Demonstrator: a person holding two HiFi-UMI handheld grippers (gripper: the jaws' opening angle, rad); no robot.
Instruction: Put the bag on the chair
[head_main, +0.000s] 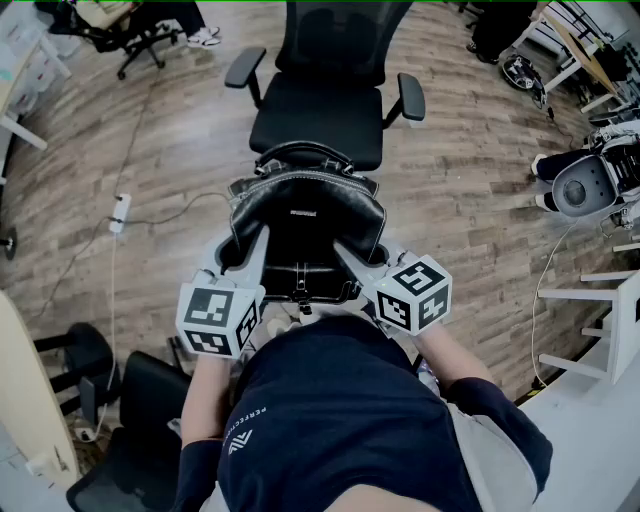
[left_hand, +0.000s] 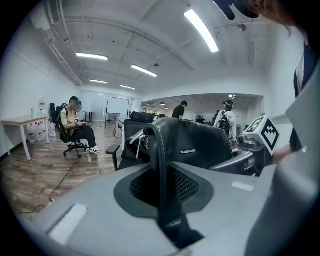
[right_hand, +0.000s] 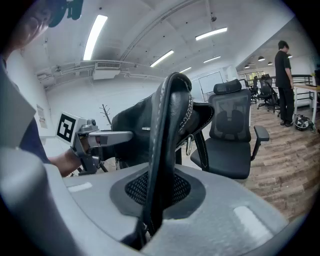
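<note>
A black leather bag (head_main: 305, 215) hangs in the air between my two grippers, just in front of the black office chair (head_main: 318, 120). My left gripper (head_main: 252, 245) is shut on the bag's left edge, which runs as a stitched black strip (left_hand: 161, 165) between its jaws. On the opposite side my right gripper (head_main: 348, 258) is shut on the right edge (right_hand: 162, 150). The bag's handles (head_main: 305, 150) reach over the front of the chair seat. In the right gripper view the chair (right_hand: 232, 135) stands behind the bag (right_hand: 135, 125).
A power strip (head_main: 120, 210) with a cable lies on the wooden floor at the left. A second black chair (head_main: 120, 420) is at the lower left. White furniture (head_main: 605, 320) and a round grey device (head_main: 585, 185) stand at the right. A person (left_hand: 75, 122) sits far left.
</note>
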